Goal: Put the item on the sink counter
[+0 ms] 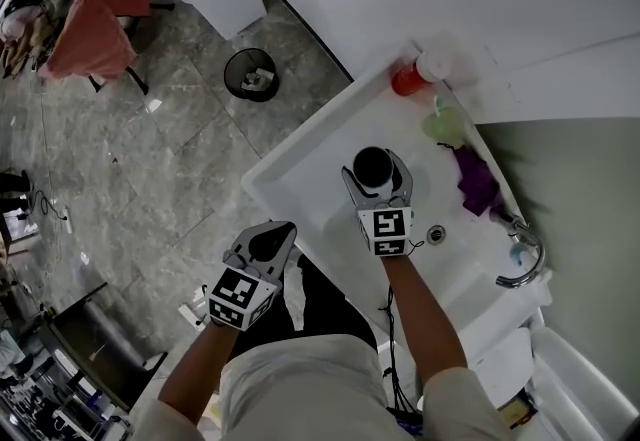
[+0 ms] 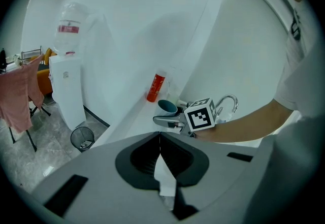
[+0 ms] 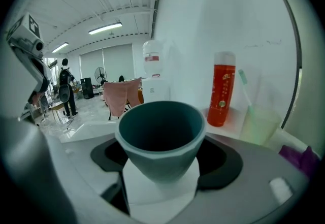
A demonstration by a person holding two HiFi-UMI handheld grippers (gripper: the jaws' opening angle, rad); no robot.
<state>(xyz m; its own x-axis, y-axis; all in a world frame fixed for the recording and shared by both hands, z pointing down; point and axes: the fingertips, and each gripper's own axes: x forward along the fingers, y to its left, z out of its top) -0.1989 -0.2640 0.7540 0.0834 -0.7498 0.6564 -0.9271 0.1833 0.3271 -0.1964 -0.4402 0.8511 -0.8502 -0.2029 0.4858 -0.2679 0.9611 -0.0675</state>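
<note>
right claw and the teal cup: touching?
Touching. The right gripper view shows the teal cup seated between the jaws of the right claw, one jaw pressed against each side of it.

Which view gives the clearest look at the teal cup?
Right gripper view: the teal cup looms large, rim and wall clear. Head view shows only its dark mouth; left gripper view shows it small, far off.
</note>
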